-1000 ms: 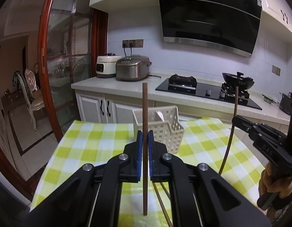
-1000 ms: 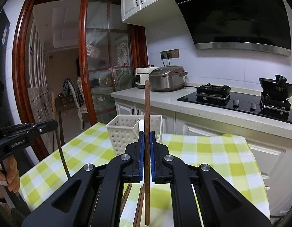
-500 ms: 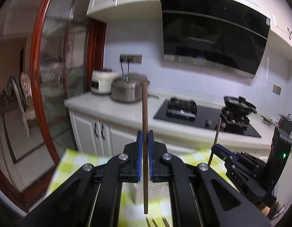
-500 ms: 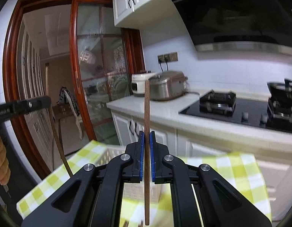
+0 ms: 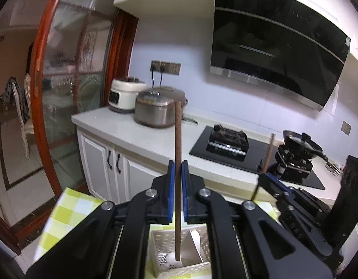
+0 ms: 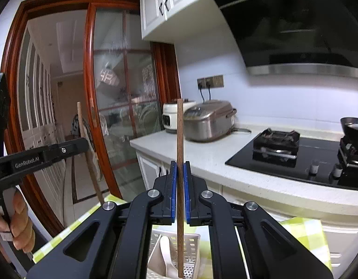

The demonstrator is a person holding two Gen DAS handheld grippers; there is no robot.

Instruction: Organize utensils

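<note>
My left gripper (image 5: 176, 169) is shut on a brown chopstick (image 5: 178, 139) held upright, its lower tip hanging over the white perforated basket (image 5: 192, 267). My right gripper (image 6: 180, 169) is shut on a second brown chopstick (image 6: 180, 139), also upright, its tip over the same basket (image 6: 192, 244). A white spoon (image 6: 166, 255) lies in the basket. In the left wrist view the right gripper (image 5: 269, 179) shows at right with its chopstick (image 5: 269, 151). In the right wrist view the left gripper (image 6: 72, 146) shows at left with its chopstick (image 6: 86, 148).
The basket stands on a yellow-green checked tablecloth (image 5: 69, 209). Behind is a white counter (image 5: 132, 134) with two rice cookers (image 5: 155, 111), a gas hob (image 5: 227, 141) and a black pan (image 5: 299, 141). A wood-framed glass door (image 5: 62, 93) is at left.
Both grippers have risen and moved forward over the basket with their chopsticks. The views tilted up: the tablecloth dropped low and the basket now sits beneath the chopstick tips.
</note>
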